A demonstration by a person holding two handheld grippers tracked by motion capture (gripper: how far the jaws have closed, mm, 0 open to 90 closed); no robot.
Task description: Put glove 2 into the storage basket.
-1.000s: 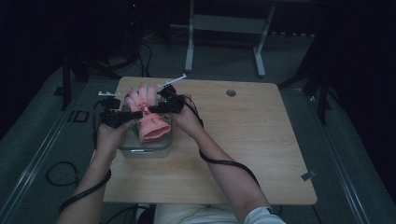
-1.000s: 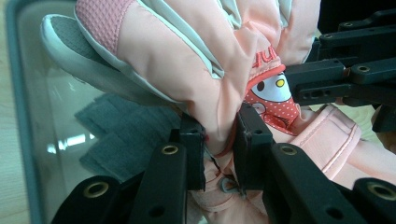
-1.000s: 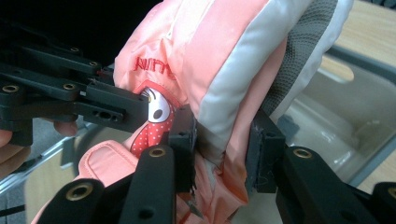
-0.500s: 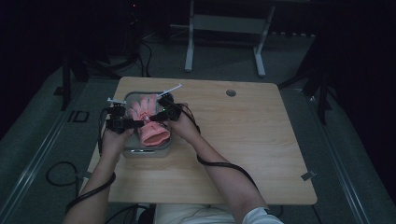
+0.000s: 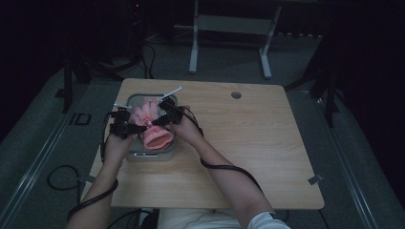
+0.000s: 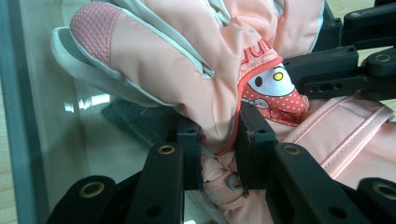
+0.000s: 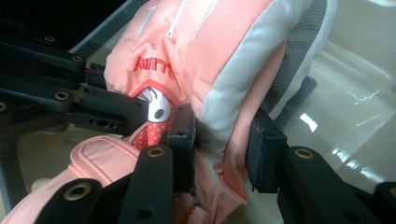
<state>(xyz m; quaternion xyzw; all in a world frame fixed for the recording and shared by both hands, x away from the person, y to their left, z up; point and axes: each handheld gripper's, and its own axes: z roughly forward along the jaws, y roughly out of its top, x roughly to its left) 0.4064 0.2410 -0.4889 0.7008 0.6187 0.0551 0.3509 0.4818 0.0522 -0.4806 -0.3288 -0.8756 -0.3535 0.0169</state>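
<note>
Both tongs have sunk, lowering the glove (image 5: 154, 125) into the bin (image 5: 165, 153). Left tongs (image 6: 219, 140) and right tongs (image 7: 219, 144) each pinch it, keeping it spread.

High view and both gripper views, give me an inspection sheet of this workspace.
Surface: wooden table with a round hole near its far edge.
Job's things: pink glove with a cartoon patch, partly inside a clear plastic bin.
Clutter: nothing seen.
Grippers: left hand-held gripper shut on the glove's fabric; right hand-held gripper shut on its other side.
Cables: black cable along the right forearm; another loops on the floor at left.
Surroundings: dark room, grey floor, white metal stand beyond the table.
</note>
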